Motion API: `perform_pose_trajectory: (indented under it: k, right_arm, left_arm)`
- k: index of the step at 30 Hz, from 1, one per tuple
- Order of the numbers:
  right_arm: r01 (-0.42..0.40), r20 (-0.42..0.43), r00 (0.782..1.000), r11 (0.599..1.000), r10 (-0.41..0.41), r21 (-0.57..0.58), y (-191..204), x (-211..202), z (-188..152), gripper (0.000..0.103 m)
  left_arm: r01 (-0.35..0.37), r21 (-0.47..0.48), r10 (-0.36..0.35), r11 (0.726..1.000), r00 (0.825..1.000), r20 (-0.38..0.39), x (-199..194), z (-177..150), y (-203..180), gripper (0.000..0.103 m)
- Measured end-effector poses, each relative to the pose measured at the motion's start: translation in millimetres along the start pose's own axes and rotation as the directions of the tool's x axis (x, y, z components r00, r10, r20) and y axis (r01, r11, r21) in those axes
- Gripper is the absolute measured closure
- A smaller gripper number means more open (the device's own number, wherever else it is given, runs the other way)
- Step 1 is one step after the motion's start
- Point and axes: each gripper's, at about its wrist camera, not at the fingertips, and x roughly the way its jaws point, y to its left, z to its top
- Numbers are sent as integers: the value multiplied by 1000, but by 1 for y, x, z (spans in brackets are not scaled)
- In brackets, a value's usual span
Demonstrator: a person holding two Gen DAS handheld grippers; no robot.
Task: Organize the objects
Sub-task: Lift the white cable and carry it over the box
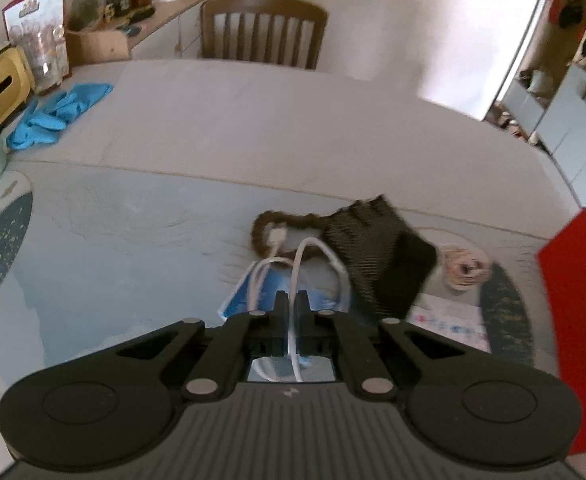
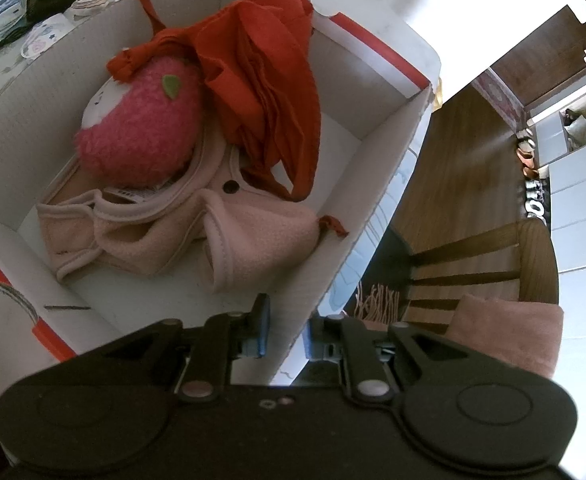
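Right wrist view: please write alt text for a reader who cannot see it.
The right gripper clamps one wall of a white cardboard box. Inside lie a pink plush toy, red cloth and a pale pink garment.

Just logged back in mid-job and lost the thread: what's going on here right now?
A person is tidying loose items into a white cardboard box. The left gripper is shut on a white cable lying beside a black pouch on the table. The right gripper pinches the box's wall. Inside already: a pink plush toy, red cloth and a pale pink garment.
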Motion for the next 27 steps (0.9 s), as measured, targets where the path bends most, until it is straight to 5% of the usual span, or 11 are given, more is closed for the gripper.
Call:
perform_pose_trajectory:
  k: [7, 13, 21, 27]
  right_arm:
    - [2, 7, 1000, 1000, -2, -7, 1, -2, -2, 88]
    - [4, 13, 1000, 1000, -4, -12, 3, -3, -3, 88]
    - [5, 16, 1000, 1000, -4, -17, 3, -3, -3, 88]
    - [2, 16, 1000, 1000, -2, -13, 2, -3, -3, 88]
  left_arm:
    - [93, 29, -94, 995, 995, 43, -39, -4, -31, 101]
    - [200, 42, -204, 979, 974, 102, -79, 2, -60, 101]
    - [350, 172, -377, 921, 911, 167, -136, 23, -123, 101]
    - [423, 272, -467, 864, 876, 122, -146, 35, -173, 101]
